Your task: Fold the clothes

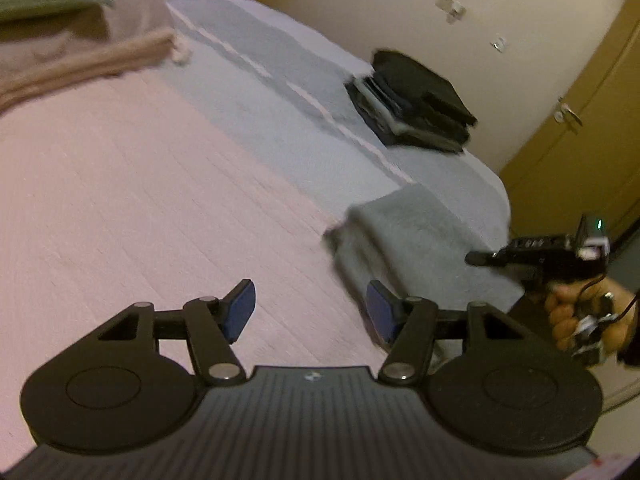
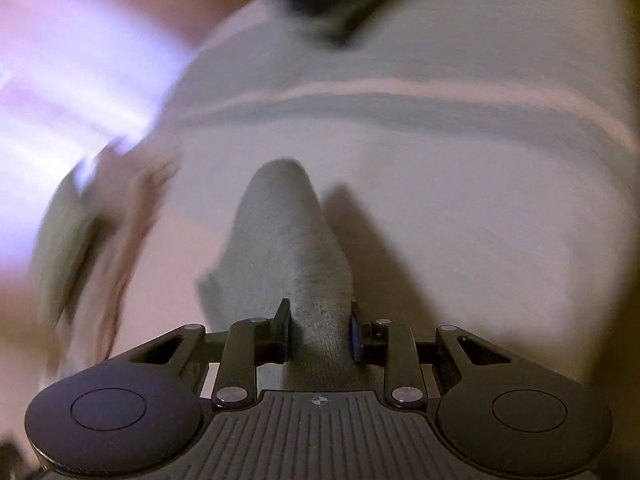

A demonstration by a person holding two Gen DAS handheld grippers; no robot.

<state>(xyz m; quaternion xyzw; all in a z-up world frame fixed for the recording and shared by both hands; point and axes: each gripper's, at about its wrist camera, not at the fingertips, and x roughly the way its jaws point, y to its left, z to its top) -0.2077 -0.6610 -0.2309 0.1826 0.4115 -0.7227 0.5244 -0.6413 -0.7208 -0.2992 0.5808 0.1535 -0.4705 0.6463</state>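
The fingers of the right gripper (image 2: pixel 319 330) are closed onto a grey folded garment (image 2: pixel 292 240), which is pinched between the two pads and extends away toward 12 o'clock above the bed (image 2: pixel 460 208). Much of the right wrist view is blurred.

The fingers of the left gripper (image 1: pixel 311 312) are spread wide, with nothing held between the blue pads (image 1: pixel 242 309); they are seen above the pink part of the bedcover. In the left wrist view the same grey garment (image 1: pixel 412 236) is found at 2 o'clock, near the bed's edge, with the right gripper (image 1: pixel 476 258) just beside it at 3 o'clock, gripped by a hand (image 1: pixel 576 312). A dark stack of folded clothes (image 1: pixel 416 100) is seen farther off at 1 o'clock on the grey bedcover. At 10 o'clock, pink and green folded fabric (image 1: pixel 60 20) is piled.
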